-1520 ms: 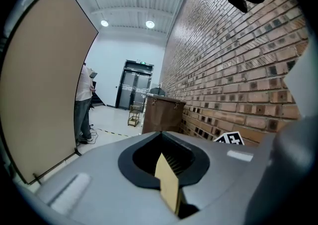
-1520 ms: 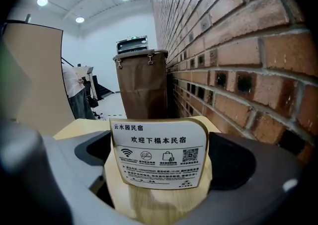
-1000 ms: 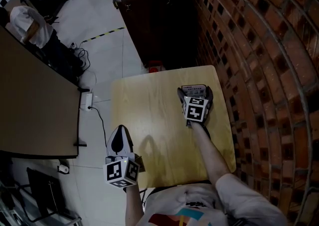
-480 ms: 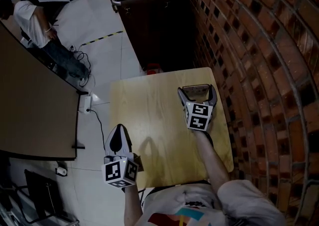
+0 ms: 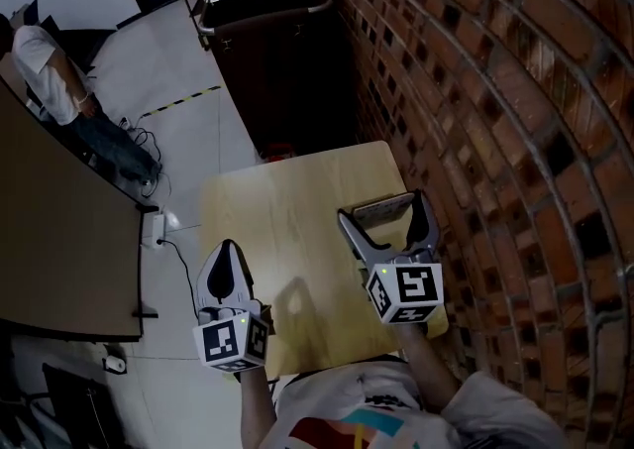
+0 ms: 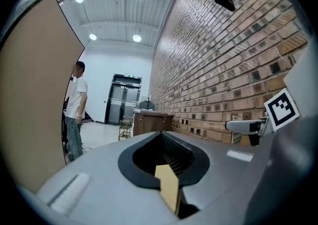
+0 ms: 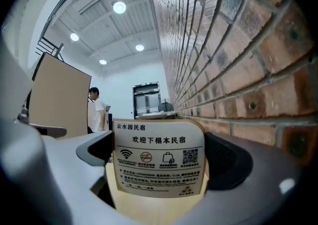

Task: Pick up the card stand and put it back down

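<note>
The card stand (image 5: 378,210) is a tan holder with a white printed card, and my right gripper (image 5: 384,211) is shut on it, one jaw at each side edge. It hangs above the right part of the light wooden table (image 5: 277,209). In the right gripper view the card stand (image 7: 159,162) fills the space between the jaws, its printed face towards the camera. My left gripper (image 5: 224,259) is at the table's near left edge with its jaws together and nothing in them. The left gripper view shows only a thin tan sliver between those jaws.
A brick wall (image 5: 475,90) runs close along the table's right side. A dark cabinet (image 5: 277,51) stands beyond the table's far end. A brown desk (image 5: 50,229) lies at the left, with a person (image 5: 59,80) standing beyond it. A cable and power strip (image 5: 154,229) lie on the floor.
My right gripper has come up and back towards me with the card stand, which now looks larger and off the tabletop. The left gripper has stayed where it was.
</note>
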The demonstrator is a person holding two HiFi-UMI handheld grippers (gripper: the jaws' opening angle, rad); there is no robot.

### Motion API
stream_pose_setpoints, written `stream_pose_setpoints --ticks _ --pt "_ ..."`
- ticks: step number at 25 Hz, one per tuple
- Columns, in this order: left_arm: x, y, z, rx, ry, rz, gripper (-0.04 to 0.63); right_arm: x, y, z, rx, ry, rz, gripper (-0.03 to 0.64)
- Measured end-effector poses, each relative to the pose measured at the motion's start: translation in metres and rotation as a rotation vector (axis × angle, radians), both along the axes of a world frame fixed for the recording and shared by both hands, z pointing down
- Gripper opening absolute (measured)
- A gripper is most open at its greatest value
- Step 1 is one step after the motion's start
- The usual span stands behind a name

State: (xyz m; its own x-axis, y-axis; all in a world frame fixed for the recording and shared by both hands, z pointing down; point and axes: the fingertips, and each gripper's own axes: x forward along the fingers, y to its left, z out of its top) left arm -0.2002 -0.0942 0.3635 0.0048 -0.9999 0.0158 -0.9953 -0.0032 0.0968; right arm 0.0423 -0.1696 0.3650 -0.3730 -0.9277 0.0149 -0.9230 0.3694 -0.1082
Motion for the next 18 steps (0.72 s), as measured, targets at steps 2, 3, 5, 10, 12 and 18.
stream_pose_setpoints --ticks 2,3,5,10,12,18 --pt "0.010 -0.001 -0.003 0.005 -0.003 0.020 0.005 0.000 0.014 -0.008 0.018 0.010 -0.010 0.555" --pt "0.013 -0.001 -0.005 0.010 -0.002 0.028 0.005 0.000 0.019 -0.011 0.028 0.017 -0.011 0.555" --pt "0.017 0.003 -0.008 0.030 -0.005 0.040 0.005 0.001 0.027 -0.017 0.047 0.024 -0.013 0.555" --pt "0.020 0.007 -0.014 0.035 -0.003 0.038 0.005 0.006 0.035 -0.022 0.062 0.014 -0.012 0.555" --pt "0.021 0.009 -0.017 0.044 0.000 0.036 0.005 0.006 0.037 -0.023 0.066 0.015 -0.014 0.555" --pt "0.027 0.010 -0.020 0.056 -0.024 0.062 0.005 0.007 0.039 -0.030 0.079 0.008 -0.017 0.555"
